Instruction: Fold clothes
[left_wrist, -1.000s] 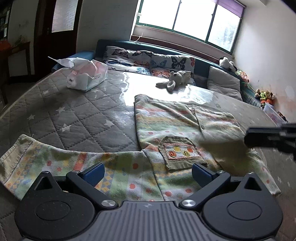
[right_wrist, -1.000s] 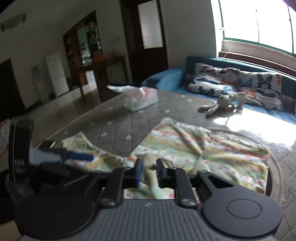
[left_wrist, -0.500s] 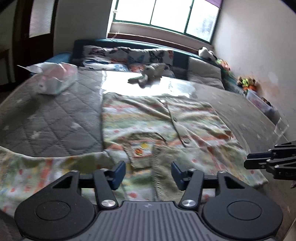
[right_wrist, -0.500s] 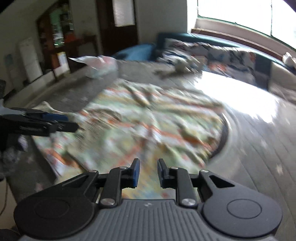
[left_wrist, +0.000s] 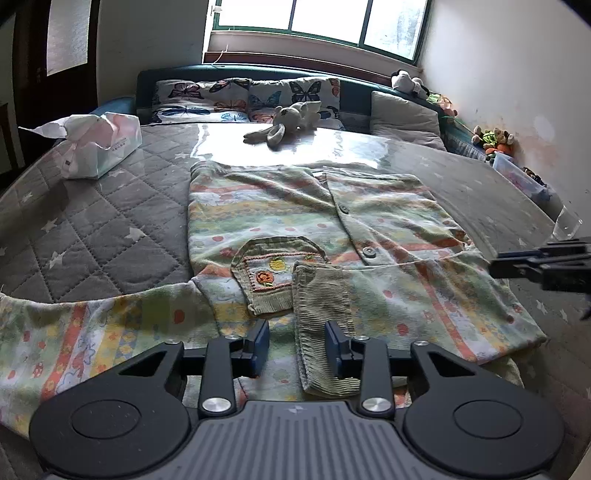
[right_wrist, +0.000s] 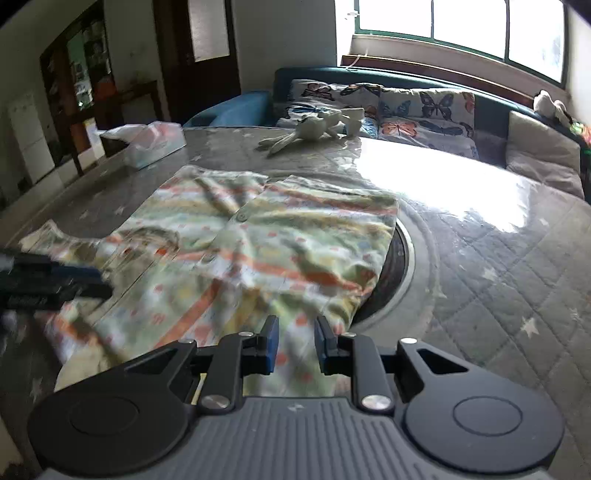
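On the quilted bed (left_wrist: 110, 236), the cardigan's ribbed cuff (left_wrist: 321, 325) lies between the left tongs (left_wrist: 297, 347), just closing but not yet pinching, the right tongs (right_wrist: 293, 345) stand narrowly apart and empty, and a shallow bite could let the cuff slip.

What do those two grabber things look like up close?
Both look alike. The left gripper and the right gripper each have two black arms tipped with blue pads, silver screws at the joints, two round black discs at the sides and a grey ribbed plate between them with a small star mark. No cables, hands or sleeves show.
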